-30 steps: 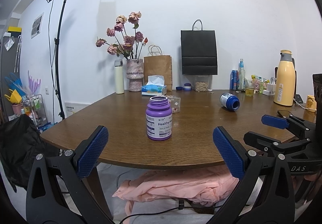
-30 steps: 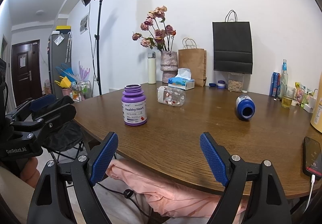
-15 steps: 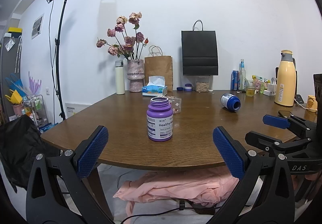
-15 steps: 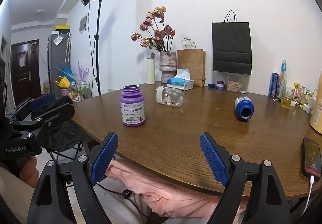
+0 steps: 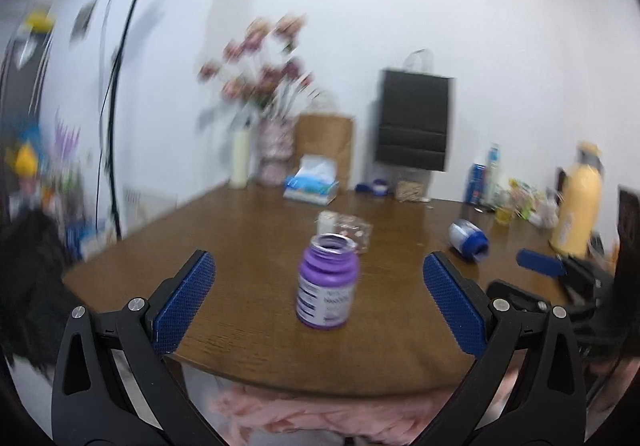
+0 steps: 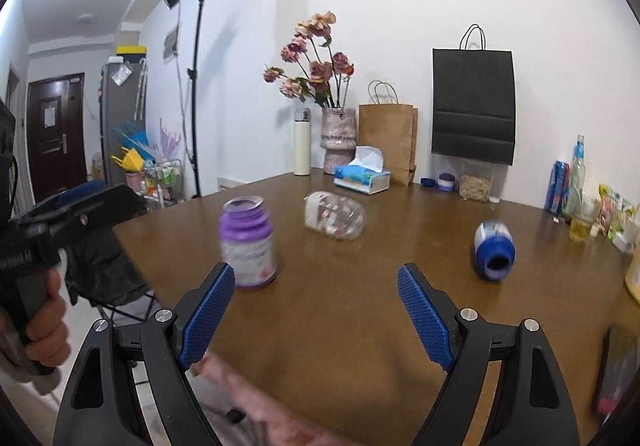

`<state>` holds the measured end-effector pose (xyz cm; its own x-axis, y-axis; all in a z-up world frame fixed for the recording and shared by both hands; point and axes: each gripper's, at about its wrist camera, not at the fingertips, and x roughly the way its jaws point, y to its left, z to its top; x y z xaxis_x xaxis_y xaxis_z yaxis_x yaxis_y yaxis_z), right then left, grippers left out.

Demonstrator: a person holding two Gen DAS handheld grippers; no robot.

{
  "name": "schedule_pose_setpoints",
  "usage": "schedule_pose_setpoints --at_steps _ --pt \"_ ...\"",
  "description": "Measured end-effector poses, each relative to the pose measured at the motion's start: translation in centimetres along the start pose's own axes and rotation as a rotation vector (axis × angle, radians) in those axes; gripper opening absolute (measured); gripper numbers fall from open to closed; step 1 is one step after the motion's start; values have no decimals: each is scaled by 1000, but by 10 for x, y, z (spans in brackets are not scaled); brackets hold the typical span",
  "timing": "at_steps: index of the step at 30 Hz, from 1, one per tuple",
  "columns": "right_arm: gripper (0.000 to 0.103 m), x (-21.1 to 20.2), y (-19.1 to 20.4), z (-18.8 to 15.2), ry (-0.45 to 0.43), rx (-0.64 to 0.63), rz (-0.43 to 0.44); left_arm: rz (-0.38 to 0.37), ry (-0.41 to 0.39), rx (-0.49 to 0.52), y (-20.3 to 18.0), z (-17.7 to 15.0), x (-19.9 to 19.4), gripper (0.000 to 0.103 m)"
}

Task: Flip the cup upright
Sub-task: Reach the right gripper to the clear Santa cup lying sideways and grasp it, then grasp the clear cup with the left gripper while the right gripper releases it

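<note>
A blue and white cup-like bottle [image 6: 493, 249] lies on its side on the brown table, mouth toward me; it also shows in the left wrist view [image 5: 468, 240]. A clear plastic jar [image 6: 334, 219] lies on its side mid-table. A purple open jar [image 5: 327, 291] stands upright, also in the right wrist view [image 6: 249, 242]. My left gripper [image 5: 319, 304] is open and empty at the table's near edge, in front of the purple jar. My right gripper [image 6: 316, 316] is open and empty over the near edge, short of the blue cup.
At the back stand a flower vase [image 6: 338, 139], a white flask [image 6: 302, 141], a tissue box [image 6: 362, 175], paper bags [image 6: 388, 131], cans and bottles [image 6: 568, 181]. A yellow thermos [image 5: 576, 199] and a phone [image 6: 618, 370] are at the right. Pink cloth [image 5: 304, 410] lies under the table.
Both grippers have moved forward and up toward the table, so the objects look closer and seen from higher. The left view is motion-blurred. Nothing on the table has moved.
</note>
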<state>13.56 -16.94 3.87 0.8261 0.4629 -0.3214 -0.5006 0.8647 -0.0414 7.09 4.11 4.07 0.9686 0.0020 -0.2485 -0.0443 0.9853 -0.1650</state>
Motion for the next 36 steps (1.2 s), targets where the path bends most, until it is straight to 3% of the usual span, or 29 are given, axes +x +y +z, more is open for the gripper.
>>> schedule_pose_setpoints --at_steps 4,8,10,14,18,20,22,24,25,31,34,36 --pt "88 48 -14 28 103 -44 -15 -52 209 -203 37 31 70 103" --pt "88 101 -22 48 154 -119 3 -208 370 -430 71 52 126 103" --pt "88 125 -28 56 173 -120 50 -260 456 -477 78 60 155 103" --pt "88 169 -31 71 184 -161 134 -276 515 -401 64 71 198 103" --pt "88 238 -27 81 337 -246 160 -274 630 -253 40 74 245 103" --pt "88 267 -26 80 399 -282 143 -313 671 -216 36 74 265 103" --pt "88 288 -27 78 437 -297 145 -290 699 -161 32 73 283 103" --pt "86 311 -34 74 474 -266 157 -279 730 -147 32 71 299 103" --pt "70 315 -37 74 486 -243 168 -290 753 -147 33 69 308 103" --pt "68 327 -56 74 464 -83 180 -237 812 -219 49 65 352 101" --pt "68 326 -57 73 453 -50 156 -268 793 -232 46 65 363 89" --pt "68 326 -58 74 457 3 155 -362 813 -191 31 61 374 74"
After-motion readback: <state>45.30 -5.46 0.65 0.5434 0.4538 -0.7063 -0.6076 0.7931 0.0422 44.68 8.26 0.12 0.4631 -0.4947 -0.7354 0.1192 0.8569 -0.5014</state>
